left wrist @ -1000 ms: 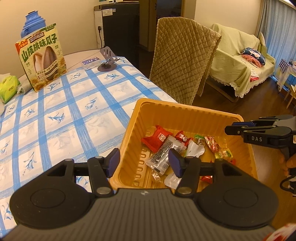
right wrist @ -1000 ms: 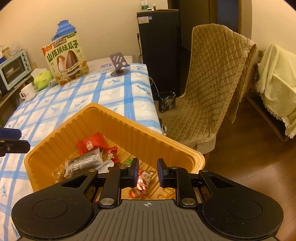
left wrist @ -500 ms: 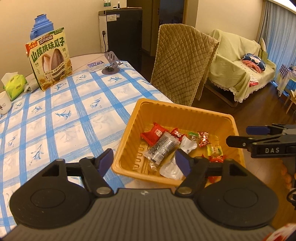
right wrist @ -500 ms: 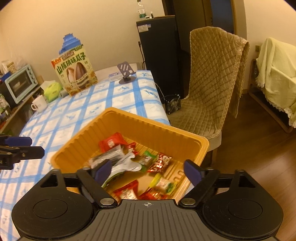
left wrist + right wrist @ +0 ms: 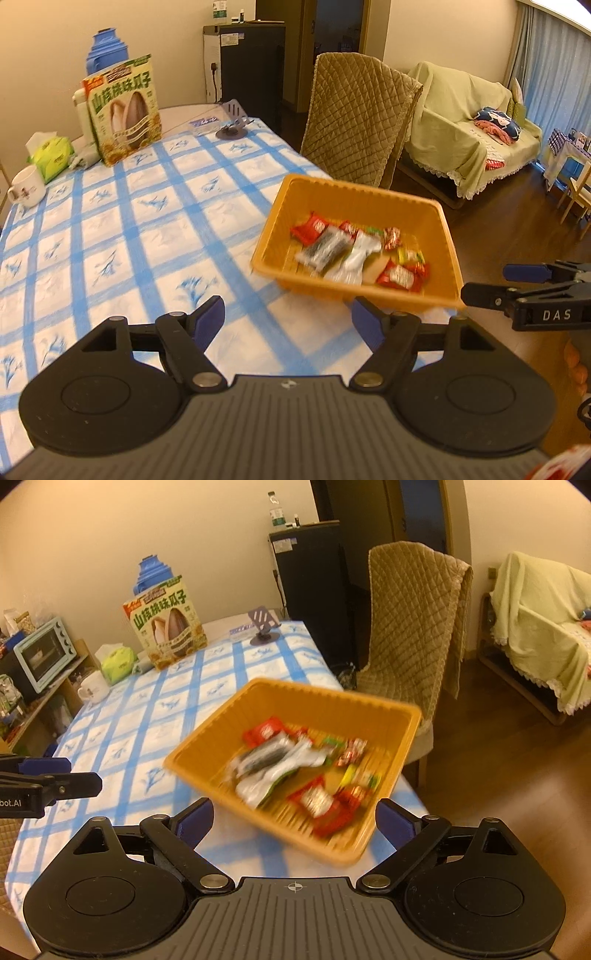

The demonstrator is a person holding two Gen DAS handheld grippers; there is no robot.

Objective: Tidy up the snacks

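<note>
Left gripper [image 5: 287, 320] spread wide, holding nothing, above the checked tablecloth [image 5: 110, 236] just short of the orange tray [image 5: 448, 236]. Right gripper [image 5: 294, 818] likewise spread wide and empty, near the tray's front corner. Judged near finished: best to lift both straight back, clear of the rim, without nudging the tray, which sits close to the table's right edge. Snack packets [image 5: 354, 251] all inside. Tray's long axis runs roughly across the left view, skewed to the table's grid.
</note>
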